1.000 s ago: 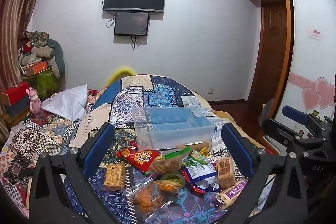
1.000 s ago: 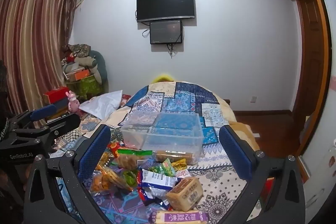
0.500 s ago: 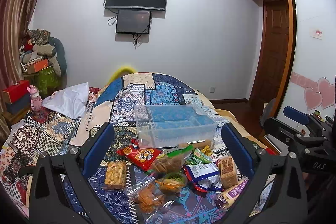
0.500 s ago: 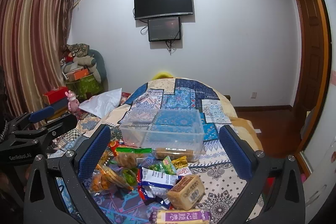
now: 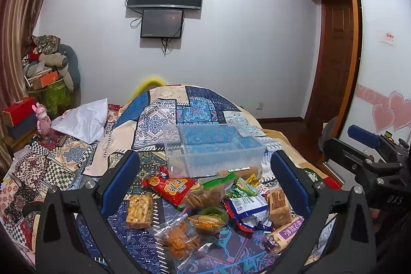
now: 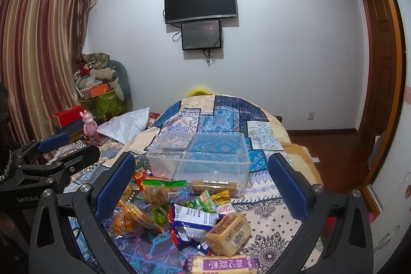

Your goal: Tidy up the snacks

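I have two grippers up over the bed, and both stand spread wide with nothing between their blue textured pads: the left gripper [image 5: 205, 180] and the right gripper [image 6: 201, 176] each frame the snack pile without touching any of it.

My landmark is the one clear plastic bin [image 5: 213, 149], a rectangular, thin-walled tub sitting on the patchwork quilt [image 5: 179, 112]. Inside it I can make out a divider forming compartments; the quilt pattern shows through its floor.

All the snacks lie in a loose heap on my side of the bin. Touching its near wall is one long sleeve of round biscuits [image 6: 212, 187] in clear wrap. Just in front of the bin's left corner lies one glossy red packet [image 5: 170, 188], crinkled, and against it one clear bag with a green top [image 5: 210, 190] holding brown rounds. Further from the bin I count one flat block of peanut brittle [image 5: 139, 209] in clear film, one clear bag of orange crackers [image 5: 179, 235], one blue-and-white foil pouch [image 6: 196, 218], one tan wrapped brick-shaped cake [image 6: 228, 233], and one purple-labelled stick [image 6: 222, 264] nearest me. Small green sachets [image 6: 203, 203] sit between the pouch and the bin; I cannot count them surely.
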The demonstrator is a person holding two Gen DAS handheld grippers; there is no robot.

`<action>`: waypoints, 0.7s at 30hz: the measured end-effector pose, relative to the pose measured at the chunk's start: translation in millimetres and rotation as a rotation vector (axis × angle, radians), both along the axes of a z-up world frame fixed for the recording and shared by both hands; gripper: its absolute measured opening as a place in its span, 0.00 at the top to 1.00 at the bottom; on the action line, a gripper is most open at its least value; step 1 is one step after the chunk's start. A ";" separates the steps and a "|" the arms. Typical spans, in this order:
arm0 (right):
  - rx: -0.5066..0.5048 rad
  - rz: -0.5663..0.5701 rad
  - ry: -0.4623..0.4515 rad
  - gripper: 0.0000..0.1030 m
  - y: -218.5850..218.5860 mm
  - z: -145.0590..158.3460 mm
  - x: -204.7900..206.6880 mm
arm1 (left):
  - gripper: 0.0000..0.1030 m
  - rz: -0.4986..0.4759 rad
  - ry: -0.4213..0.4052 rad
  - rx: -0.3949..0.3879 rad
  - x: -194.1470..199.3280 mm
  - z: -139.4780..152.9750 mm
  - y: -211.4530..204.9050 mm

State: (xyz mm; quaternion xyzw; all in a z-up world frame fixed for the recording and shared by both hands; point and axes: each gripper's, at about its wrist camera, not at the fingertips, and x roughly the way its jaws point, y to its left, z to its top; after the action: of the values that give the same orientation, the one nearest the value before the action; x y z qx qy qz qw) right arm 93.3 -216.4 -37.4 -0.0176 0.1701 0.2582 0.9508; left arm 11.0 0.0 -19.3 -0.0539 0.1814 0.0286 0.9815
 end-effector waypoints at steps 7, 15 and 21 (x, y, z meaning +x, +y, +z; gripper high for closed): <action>0.003 0.000 0.001 0.00 -0.8 -0.8 -0.8 | 0.00 0.002 0.002 -0.003 -0.4 0.1 2.3; 0.008 0.002 0.004 0.00 -0.9 -1.2 -0.7 | 0.00 0.003 -0.001 -0.003 -1.0 0.3 3.0; 0.014 0.004 0.007 0.00 -0.2 -1.8 -0.8 | 0.00 0.005 0.000 0.001 -0.1 0.5 1.7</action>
State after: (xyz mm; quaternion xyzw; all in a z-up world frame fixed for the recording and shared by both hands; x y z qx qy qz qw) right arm 92.5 -216.7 -39.2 -0.0106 0.1716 0.2616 0.9497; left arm 10.9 1.7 -18.8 -0.0540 0.1811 0.0311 0.9815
